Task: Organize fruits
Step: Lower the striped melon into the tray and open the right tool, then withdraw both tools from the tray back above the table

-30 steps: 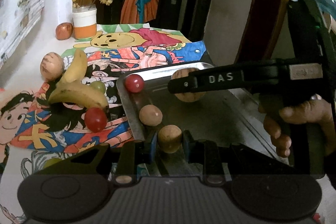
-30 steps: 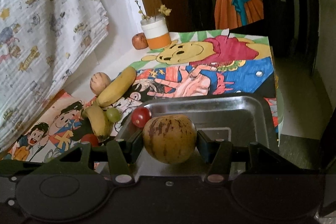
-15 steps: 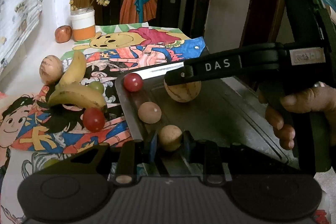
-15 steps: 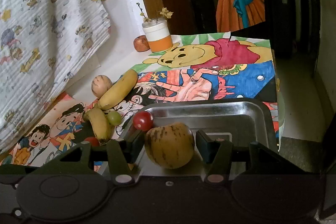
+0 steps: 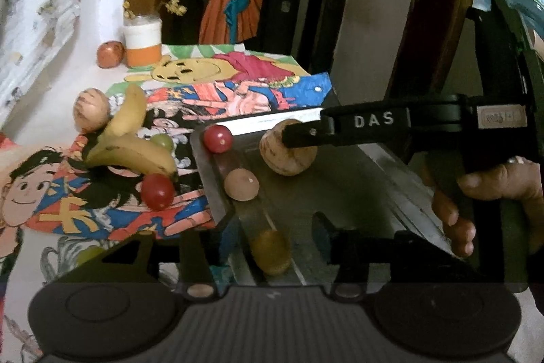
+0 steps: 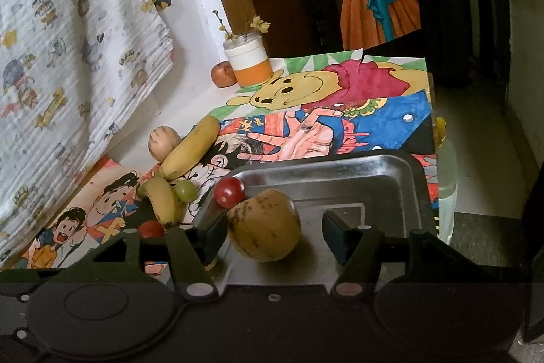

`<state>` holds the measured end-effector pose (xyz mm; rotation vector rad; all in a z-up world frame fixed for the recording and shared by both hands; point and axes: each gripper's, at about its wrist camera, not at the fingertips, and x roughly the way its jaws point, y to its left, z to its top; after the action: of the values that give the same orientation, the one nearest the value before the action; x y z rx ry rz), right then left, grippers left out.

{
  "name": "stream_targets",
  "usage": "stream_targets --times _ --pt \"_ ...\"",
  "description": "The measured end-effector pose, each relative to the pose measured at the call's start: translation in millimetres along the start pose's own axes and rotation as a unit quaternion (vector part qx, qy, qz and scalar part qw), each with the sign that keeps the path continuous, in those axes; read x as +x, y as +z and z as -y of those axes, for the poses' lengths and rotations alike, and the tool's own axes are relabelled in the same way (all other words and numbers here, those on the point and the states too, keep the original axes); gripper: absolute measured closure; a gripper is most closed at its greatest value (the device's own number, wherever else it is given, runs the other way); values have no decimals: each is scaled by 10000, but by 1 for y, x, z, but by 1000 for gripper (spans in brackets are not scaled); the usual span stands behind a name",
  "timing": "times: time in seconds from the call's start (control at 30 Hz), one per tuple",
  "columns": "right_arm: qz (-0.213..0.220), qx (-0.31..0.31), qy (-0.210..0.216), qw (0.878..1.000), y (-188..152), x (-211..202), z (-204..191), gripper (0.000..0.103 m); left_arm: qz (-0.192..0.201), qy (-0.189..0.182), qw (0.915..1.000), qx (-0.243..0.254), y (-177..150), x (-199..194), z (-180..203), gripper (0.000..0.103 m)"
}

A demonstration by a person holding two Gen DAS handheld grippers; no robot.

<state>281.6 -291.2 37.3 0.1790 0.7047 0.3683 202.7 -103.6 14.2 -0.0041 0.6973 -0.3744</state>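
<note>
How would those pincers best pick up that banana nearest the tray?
Grip the lower banana across its thick middle, coming from above. It lies flat on the printed cloth, curved, with a red fruit and green grape crowding its sides, so the fingers should straddle its width.

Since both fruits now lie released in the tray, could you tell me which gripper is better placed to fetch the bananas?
Left, probably. The left gripper is open at the tray's left edge, and the bananas lie just beyond; the right gripper sits farther over.

Yellow bananas, a red cherry tomato and a brown-streaked tan melon against a silver tray.
</note>
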Motion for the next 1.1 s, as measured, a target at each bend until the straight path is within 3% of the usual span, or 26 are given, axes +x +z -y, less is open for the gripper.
stream_targets --times 0.17,0.43,0.8,1.1 --pt "112 43 -11 9999 -1 -16 -2 28 166 68 9996 -214 -3 -22 -4 41" --pt "347 20 -32 9994 -7 -51 -12 14 524 295 9951 -783 -10 -66 -20 19" --pt "565 -142 -218 9981 -33 -102 -35 2 840 754 9868 -1158 -25 -108 -31 1" --pt "471 -243 -390 9978 -64 -131 -57 1 795 1026 9822 -1357 -46 -131 -43 0"
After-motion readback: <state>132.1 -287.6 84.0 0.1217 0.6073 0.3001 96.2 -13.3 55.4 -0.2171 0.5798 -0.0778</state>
